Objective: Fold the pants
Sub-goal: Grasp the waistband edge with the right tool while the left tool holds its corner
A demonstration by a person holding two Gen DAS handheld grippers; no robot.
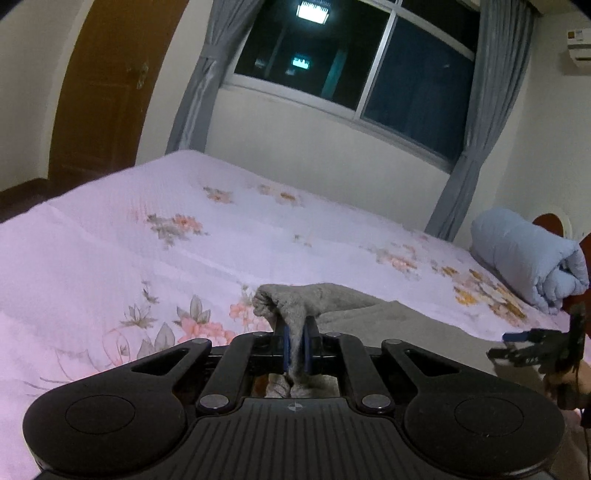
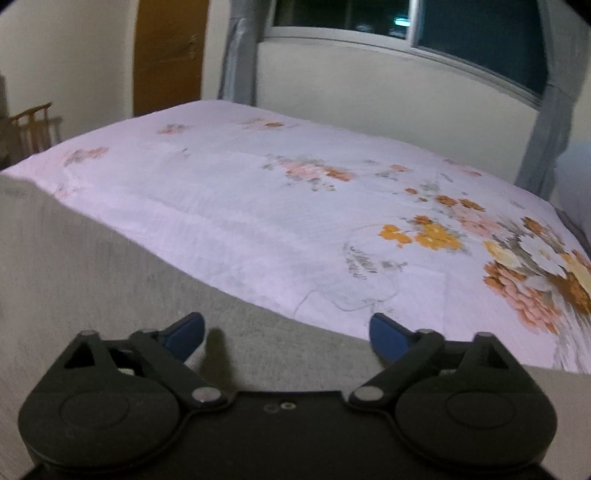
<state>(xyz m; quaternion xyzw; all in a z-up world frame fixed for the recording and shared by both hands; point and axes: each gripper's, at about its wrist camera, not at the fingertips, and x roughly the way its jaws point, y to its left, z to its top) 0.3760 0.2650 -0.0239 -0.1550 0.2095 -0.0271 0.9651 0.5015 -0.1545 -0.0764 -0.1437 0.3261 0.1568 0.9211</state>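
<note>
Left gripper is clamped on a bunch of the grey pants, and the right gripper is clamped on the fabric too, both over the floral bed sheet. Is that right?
Not quite. The left gripper is shut on the grey pants, but the right gripper is open: the right wrist view shows its jaws spread wide above the fabric, gripping nothing. Both are over the floral bed sheet.

A wide bed [image 1: 147, 229] is filling the room, wearing a pink floral sheet [image 2: 258, 206], with a rolled pale-blue quilt [image 1: 524, 258] lying at one end. Grey curtains [image 1: 199, 85] are hanging beside a dark window [image 1: 369, 62] that is reflecting a ceiling light [image 1: 313, 10]. A brown door [image 1: 103, 88] is standing shut in the cream wall [image 1: 314, 147], with a wooden chair [image 2: 31, 127] sitting near it.
</note>
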